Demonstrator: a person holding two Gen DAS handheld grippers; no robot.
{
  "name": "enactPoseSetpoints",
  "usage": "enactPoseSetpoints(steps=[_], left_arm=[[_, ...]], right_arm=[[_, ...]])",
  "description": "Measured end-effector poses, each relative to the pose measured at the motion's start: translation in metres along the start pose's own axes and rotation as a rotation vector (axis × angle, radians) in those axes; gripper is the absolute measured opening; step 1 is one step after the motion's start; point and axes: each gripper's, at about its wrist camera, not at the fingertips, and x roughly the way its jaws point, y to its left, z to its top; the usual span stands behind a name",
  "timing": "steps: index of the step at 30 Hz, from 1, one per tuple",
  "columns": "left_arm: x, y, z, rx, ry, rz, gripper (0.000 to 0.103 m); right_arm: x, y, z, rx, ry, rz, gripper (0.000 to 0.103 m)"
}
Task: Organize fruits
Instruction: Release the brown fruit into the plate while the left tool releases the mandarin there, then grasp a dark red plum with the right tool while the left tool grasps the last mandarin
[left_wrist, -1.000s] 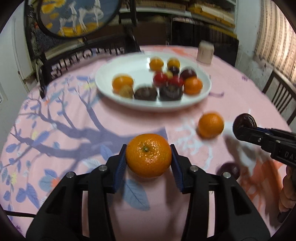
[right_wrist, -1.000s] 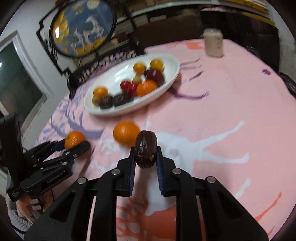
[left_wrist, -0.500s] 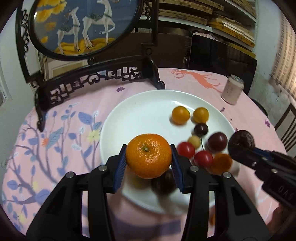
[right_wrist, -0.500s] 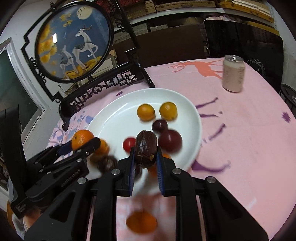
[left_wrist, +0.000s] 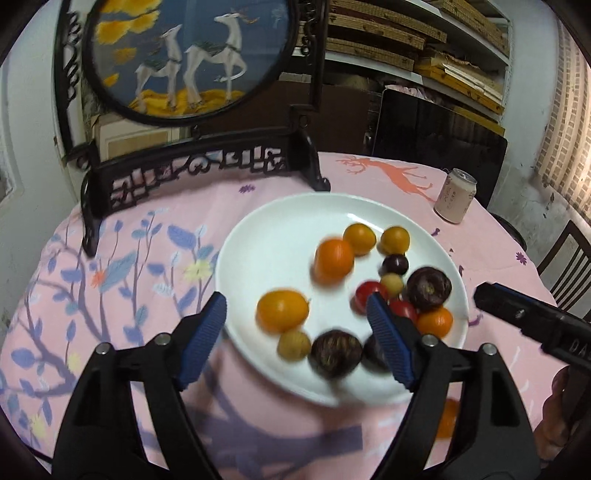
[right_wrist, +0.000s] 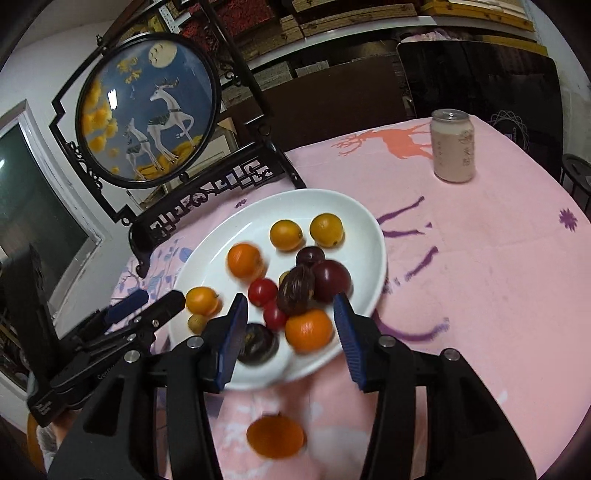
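Both of your grippers hover over the near edge of the white plate (left_wrist: 258, 229), which makes sense if you are gathering the fruit there. Your left gripper (left_wrist: 297, 336) has its jaws spread wide and holds nothing; your right gripper (right_wrist: 291, 328) is likewise spread and empty. The fruit lies mostly on the plate: a blurred orange mandarin (left_wrist: 333, 260) near the middle, a wrinkled dark passion fruit (right_wrist: 296, 291) among red cherry tomatoes (right_wrist: 262, 291) and yellow-orange fruits. One orange (right_wrist: 275, 435) sits off the plate on the pink tablecloth (right_wrist: 480, 258), just before your right gripper, so that looks like your remaining pick.
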Motion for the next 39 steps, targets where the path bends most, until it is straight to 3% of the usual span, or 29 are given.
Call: enactPoseSetpoints(steps=[4,11,18,25,29,33,37,39], left_arm=[[-0.013,0.004,-0.019,-0.006,0.012,0.015,0.082],[-0.043,-0.002,-0.055,0.054,-0.011,0.07,0.096],[-0.056,0.0,-0.077,0.068,0.001,0.133,0.099],[-0.053,0.017,-0.078,-0.009,0.026,0.141,0.1],[-0.053,0.01,-0.079,0.018,0.026,0.144,0.1],[-0.052,0.004,-0.08,0.046,0.025,0.148,0.1],[-0.053,-0.002,-0.082,0.059,0.026,0.132,0.1],[-0.056,-0.009,-0.083,0.078,0.02,0.087,0.1]], right_arm=[[-0.013,-0.002,-0.023,-0.008,0.027,0.006,0.049],[-0.039,0.014,-0.081,-0.124,0.077,-0.013,0.05],[-0.045,0.031,-0.129,-0.21,0.16,-0.035,0.05],[-0.043,0.041,-0.143,-0.273,0.159,-0.052,0.05],[-0.04,0.044,-0.142,-0.288,0.146,-0.055,0.043],[-0.031,0.044,-0.142,-0.287,0.176,-0.048,0.029],[-0.038,0.043,-0.139,-0.284,0.146,-0.051,0.028],[-0.048,0.038,-0.131,-0.253,0.104,-0.055,0.028]])
